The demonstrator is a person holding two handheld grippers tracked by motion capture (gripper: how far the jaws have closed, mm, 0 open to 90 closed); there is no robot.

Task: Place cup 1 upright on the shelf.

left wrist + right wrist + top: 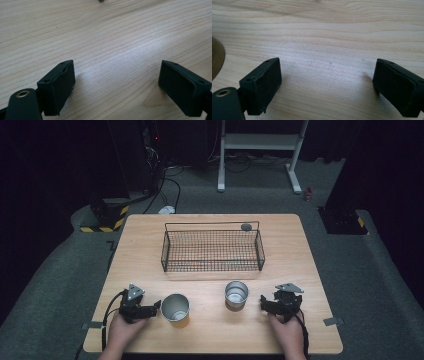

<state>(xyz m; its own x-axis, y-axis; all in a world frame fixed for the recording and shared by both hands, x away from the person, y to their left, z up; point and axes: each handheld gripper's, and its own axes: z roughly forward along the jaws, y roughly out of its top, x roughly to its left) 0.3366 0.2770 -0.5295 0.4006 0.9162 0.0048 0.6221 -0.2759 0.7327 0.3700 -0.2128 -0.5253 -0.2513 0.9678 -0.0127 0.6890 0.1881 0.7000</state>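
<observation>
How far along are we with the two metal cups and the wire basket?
Nothing looks done: the wire basket holds no cup. Both cups, the left cup and the right cup, stand upright on the table in front of it. In hand: nothing; the left gripper and right gripper rest open beside the cups, wood between the jaws. Left, probably: gripping each cup and moving it into the basket.

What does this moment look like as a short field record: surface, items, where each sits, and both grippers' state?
surface: wooden table
basket: black wire basket, far half of table, upright
left cup: metal cup, upright, just right of the left gripper
right cup: smaller metal cup, upright, left of the right gripper
small item: dark round object behind the basket, too small to identify
left gripper: jaws apart, nothing between them
right gripper: jaws apart, nothing between them
</observation>
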